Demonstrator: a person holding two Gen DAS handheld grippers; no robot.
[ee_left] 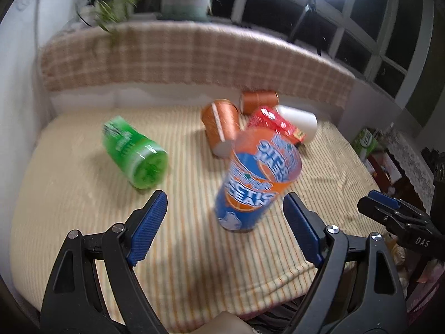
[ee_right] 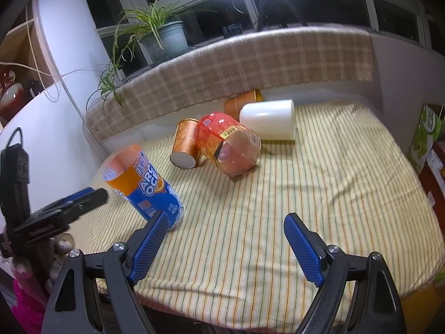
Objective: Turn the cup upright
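- Spreading wide, the blue ribbed fingers (ee_left: 151, 222) of the left gripper (ee_left: 225, 204) grasp nothing; the right gripper (ee_right: 225, 224) is equally released.
- Just ahead of the left gripper stands the blue and orange printed plastic cup (ee_left: 257, 179) on the striped cloth of the worktop (ee_left: 83, 222), mouth up.
- Its long axis leans, rim toward the far side, so it seems not settled yet.
- To finish well, I would steady its wall gently and avoid pushing the rim.
- Farther away lie a green cup (ee_left: 136, 153), two orange cups (ee_left: 221, 126), a red one (ee_right: 229, 147) and a white one (ee_right: 268, 123), all on their sides.
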